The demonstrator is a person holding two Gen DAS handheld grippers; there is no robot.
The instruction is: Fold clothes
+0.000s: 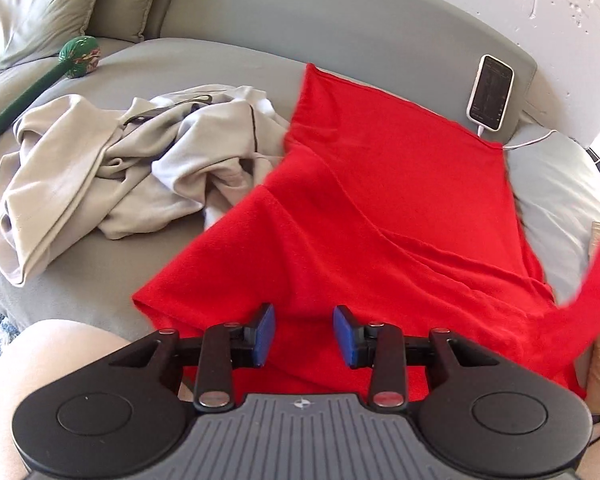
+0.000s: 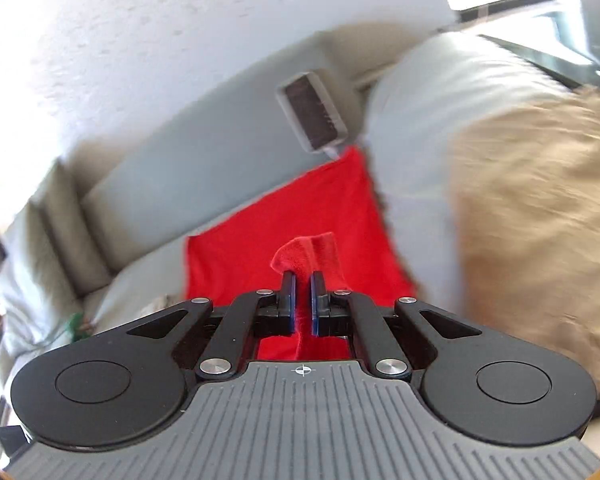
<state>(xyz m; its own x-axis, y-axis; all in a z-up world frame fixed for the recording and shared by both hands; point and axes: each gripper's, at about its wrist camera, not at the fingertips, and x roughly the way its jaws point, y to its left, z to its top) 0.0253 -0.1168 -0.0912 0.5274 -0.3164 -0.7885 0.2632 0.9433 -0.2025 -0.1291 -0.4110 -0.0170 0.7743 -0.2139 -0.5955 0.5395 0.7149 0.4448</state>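
Note:
A red garment (image 1: 380,208) lies spread on the grey sofa seat (image 1: 220,56), its near part under my left gripper. My left gripper (image 1: 304,330) is open and empty, its blue pads just above the red cloth. My right gripper (image 2: 303,298) is shut on a bunched fold of the red garment (image 2: 308,252) and holds it up above the rest of the cloth (image 2: 260,240). That lifted red part shows blurred at the right edge of the left wrist view (image 1: 592,292).
A crumpled beige garment pile (image 1: 112,172) lies left of the red one. A phone on a white cable (image 1: 490,92) leans on the sofa back. A grey cushion (image 1: 556,200) and a tan cushion (image 2: 540,220) sit at the right. A green toy (image 1: 80,56) lies far left.

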